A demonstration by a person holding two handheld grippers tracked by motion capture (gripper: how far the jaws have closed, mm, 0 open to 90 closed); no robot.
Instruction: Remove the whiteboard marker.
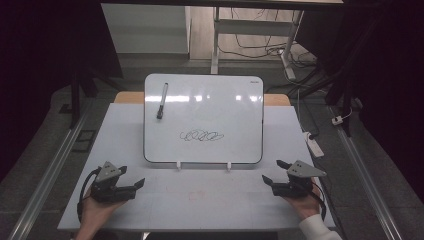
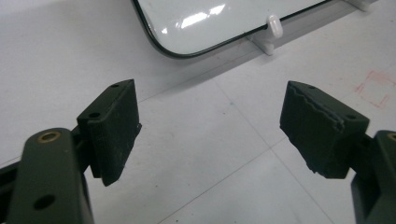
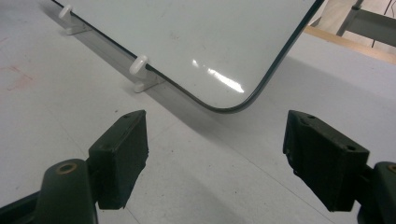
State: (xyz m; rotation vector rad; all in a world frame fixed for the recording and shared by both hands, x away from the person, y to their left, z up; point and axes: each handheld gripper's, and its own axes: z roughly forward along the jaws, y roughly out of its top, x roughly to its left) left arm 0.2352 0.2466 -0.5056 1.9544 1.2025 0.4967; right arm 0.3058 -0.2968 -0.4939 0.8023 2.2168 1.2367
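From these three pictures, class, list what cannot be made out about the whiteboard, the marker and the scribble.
- Scribble, high view: too small to read.
- Marker, high view: cap too small to tell.
- Whiteboard, left gripper view: cut off by the top edge.
- Whiteboard's back: hidden by its own face.

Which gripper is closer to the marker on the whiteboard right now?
Left. The marker lies at the whiteboard's upper left; the left gripper sits below it, while the right gripper is far across, off the lower right corner.
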